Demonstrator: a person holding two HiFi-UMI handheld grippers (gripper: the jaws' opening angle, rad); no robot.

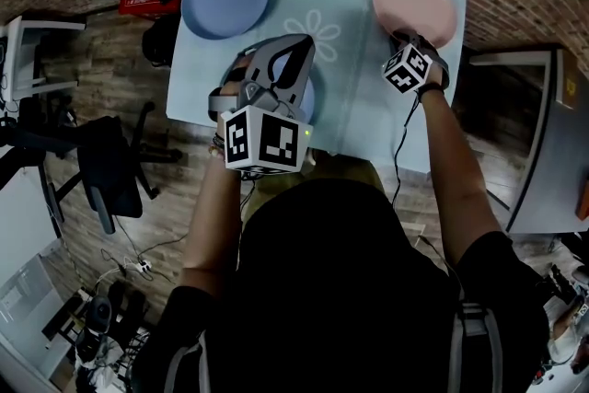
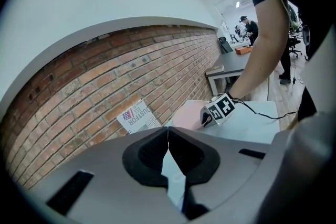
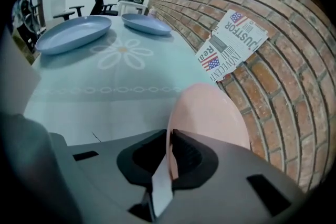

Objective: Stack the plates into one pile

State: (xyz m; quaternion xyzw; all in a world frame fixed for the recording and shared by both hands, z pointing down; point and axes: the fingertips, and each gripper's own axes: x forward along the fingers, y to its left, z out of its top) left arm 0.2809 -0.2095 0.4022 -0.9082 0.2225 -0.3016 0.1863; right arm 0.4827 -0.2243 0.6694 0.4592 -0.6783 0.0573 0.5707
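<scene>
Brick wall [image 3: 273,81] backs the pale table [image 1: 340,87]. The right gripper [image 3: 171,136] pinches the near rim of the pink plate [image 3: 210,113] at far right; the left gripper [image 2: 168,136], jaws pressed together, hangs over the near blue plate [image 1: 309,98].

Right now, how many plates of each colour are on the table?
Blue plates: 2
Pink plate: 1
Total: 3
</scene>
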